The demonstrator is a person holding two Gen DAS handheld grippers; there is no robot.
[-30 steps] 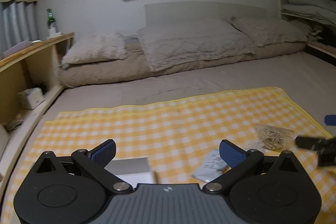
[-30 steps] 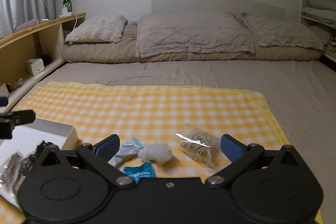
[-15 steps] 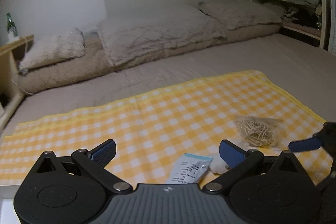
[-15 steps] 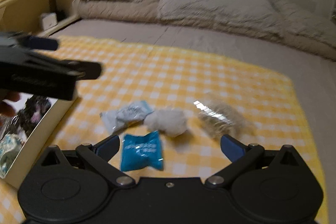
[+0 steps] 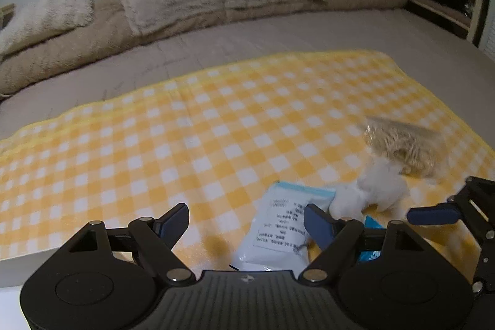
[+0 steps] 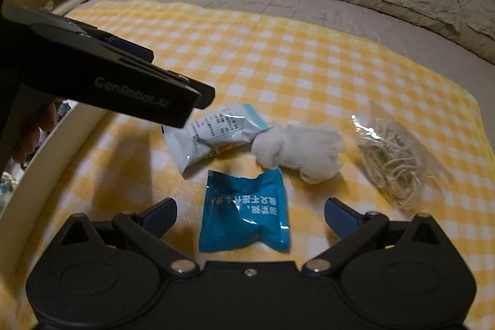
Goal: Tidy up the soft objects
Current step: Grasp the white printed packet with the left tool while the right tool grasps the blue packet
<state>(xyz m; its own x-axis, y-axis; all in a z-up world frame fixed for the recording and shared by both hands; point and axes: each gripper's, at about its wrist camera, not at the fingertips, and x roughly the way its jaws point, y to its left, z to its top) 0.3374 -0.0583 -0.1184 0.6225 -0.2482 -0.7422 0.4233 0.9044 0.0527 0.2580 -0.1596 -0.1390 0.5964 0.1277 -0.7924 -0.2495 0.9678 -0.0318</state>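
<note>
Bed [image 5: 309,30]: grey sheet, with pillows along the far side; it bears everything below.
Checked cloth [image 5: 216,129]: yellow and white, spread flat on the bed as the work surface.
Rubber-band bag [image 6: 393,160]: clear bag, rightmost item on the cloth, apart from the rest.
White packet [image 5: 278,231]: lies on the cloth, touching the cotton wad [image 6: 300,150] at one end.
Blue packet [image 6: 244,212]: flat on the cloth, just beside the white packet and nearest the right gripper.
Left gripper [image 5: 247,221]: jaws have just been closing and now stand at a middling gap; nothing is pinched, though the white packet lies just beyond its right finger.
Right gripper [image 6: 250,212]: fingers wide, empty, straddling the blue packet from above.
Step in hand: approach; judged as both tools descending to pick a packet each.
Next move: likely lower until the pads flank the packet, then close gently, since the wrappers would crumple.
Left view only: shelf of folded bedding at the far right.
Right view only: the blue packet's print, the left tool from the side, a box edge [image 6: 46,163] at left.
</note>
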